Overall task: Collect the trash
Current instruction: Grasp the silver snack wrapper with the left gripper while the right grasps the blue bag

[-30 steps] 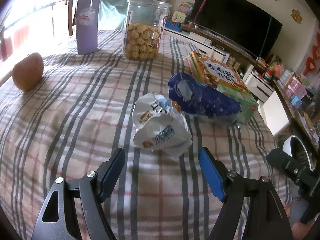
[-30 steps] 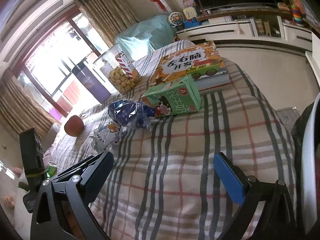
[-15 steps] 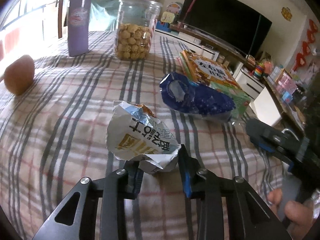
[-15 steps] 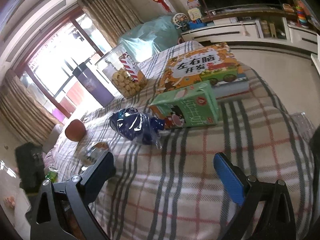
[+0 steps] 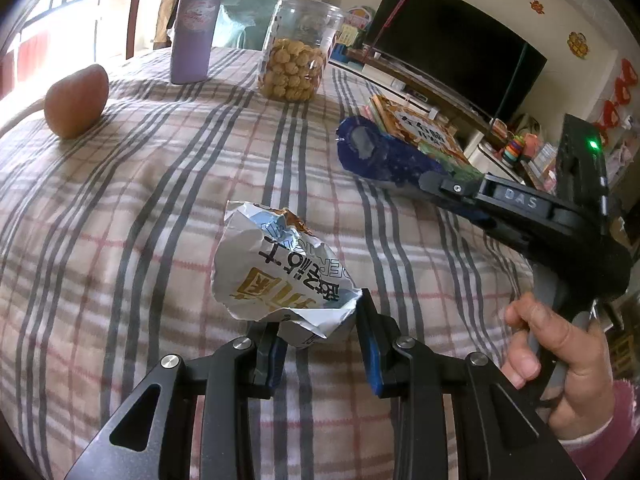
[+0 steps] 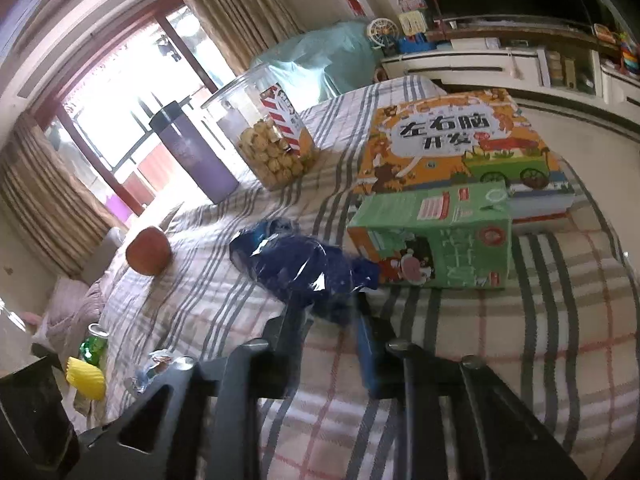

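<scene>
My left gripper is shut on the near end of a crumpled white snack wrapper and holds it just over the plaid tablecloth. My right gripper is shut on the near end of a crinkled blue plastic wrapper, which lies beside a green milk carton. In the left wrist view the right gripper's body reaches over the blue wrapper, with the holding hand below it.
An apple, a purple tumbler and a clear jar of cookies stand at the far side. A picture book lies behind the carton. A TV and cabinet stand beyond the table's right edge.
My left gripper shut on the white wrapper and lifted its near end. My right gripper moved in to the blue wrapper and shut on it.
</scene>
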Tool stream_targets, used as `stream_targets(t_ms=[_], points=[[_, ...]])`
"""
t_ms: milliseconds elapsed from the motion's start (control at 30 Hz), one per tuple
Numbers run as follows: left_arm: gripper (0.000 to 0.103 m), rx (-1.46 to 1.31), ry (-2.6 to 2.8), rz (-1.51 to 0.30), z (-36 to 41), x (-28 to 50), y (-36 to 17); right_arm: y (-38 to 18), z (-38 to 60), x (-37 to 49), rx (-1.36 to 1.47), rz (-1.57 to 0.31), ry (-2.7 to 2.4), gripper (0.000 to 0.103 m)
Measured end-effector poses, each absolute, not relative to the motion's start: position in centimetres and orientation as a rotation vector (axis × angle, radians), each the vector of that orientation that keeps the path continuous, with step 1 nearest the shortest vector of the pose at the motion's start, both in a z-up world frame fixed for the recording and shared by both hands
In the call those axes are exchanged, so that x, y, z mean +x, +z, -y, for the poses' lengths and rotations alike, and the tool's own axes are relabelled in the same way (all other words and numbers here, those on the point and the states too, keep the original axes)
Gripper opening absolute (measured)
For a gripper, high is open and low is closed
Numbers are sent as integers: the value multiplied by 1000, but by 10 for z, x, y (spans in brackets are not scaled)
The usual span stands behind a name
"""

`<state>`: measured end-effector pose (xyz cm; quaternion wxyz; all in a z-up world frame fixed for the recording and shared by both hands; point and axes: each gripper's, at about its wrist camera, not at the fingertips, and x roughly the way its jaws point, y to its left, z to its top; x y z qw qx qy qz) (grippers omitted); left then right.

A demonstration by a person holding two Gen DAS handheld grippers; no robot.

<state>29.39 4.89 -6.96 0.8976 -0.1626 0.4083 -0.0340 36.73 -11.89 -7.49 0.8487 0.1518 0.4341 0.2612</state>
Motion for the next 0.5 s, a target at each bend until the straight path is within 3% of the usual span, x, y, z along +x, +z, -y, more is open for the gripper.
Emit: stream_targets(t_ms=[500], points=[[30,-296,-182,-874,-16,254,-66,-46,191,262,282,-842,527,20]])
